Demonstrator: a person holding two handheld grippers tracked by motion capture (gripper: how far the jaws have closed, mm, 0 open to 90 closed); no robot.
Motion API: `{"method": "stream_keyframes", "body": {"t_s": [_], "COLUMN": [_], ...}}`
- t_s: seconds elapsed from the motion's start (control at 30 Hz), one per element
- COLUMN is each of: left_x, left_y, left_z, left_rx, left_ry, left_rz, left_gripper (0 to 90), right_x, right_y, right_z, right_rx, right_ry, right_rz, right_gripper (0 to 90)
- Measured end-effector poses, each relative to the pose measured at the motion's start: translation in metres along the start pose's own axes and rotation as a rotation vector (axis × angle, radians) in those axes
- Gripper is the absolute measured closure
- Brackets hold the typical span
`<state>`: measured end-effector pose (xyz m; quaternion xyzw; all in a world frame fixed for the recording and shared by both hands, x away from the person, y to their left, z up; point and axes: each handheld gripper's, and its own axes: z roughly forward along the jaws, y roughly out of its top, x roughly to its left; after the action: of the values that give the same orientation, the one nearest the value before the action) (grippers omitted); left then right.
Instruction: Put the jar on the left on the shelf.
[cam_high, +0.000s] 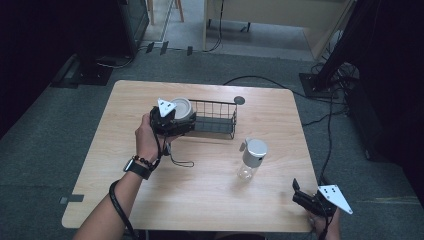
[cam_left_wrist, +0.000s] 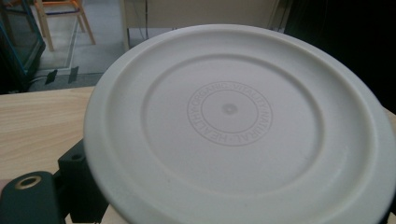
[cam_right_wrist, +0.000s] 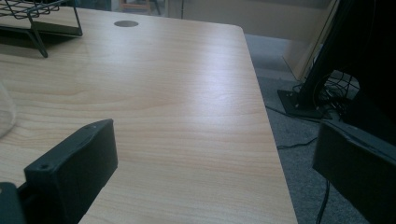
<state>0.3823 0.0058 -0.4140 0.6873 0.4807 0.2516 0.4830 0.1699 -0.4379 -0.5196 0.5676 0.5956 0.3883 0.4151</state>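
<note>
Left gripper (cam_high: 170, 120) clamped on a round white lid (cam_high: 181, 107), held flat-face-up at the left end of the wire basket (cam_high: 215, 118), touching or just over its rim; cannot tell which. From the left gripper view, lid (cam_left_wrist: 233, 126) tilted toward the camera, 1 black jaw showing under its lower-left edge. Basket lying straight to the right of that hand, long axis running left-right across the table (cam_high: 150, 190). Right gripper (cam_high: 307, 200) idle at the near right corner, jaws wide apart, holding nothing, well apart from the clear bottle (cam_high: 251, 159) with its silver cap standing upright between both hands. Left hand plainly nearer the basket
</note>
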Motion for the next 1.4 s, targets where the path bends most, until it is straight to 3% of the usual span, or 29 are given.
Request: {"method": "stream_keyframes", "body": {"t_s": [0.63,1.0,1.4], "left_x": [-0.004,0.001,0.002], "left_y": [0.016,0.014,0.007], "left_z": [0.037,0.055,0.072], "left_rx": [0.016,0.036,0.053], "left_ry": [0.049,0.076,0.117], "left_rz": [0.018,0.005,0.017], "left_gripper": [9.7,9.7,9.7], "right_x": [0.0,0.001,0.001], "right_y": [0.0,0.0,0.0], "right_z": [0.0,0.0,0.0], "right_rx": [0.001,0.001,0.0], "right_ry": [0.005,0.004,0.004], "right_rz": [-0.003,-0.006,-0.006], "right_gripper": [0.0,0.0,0.0]}}
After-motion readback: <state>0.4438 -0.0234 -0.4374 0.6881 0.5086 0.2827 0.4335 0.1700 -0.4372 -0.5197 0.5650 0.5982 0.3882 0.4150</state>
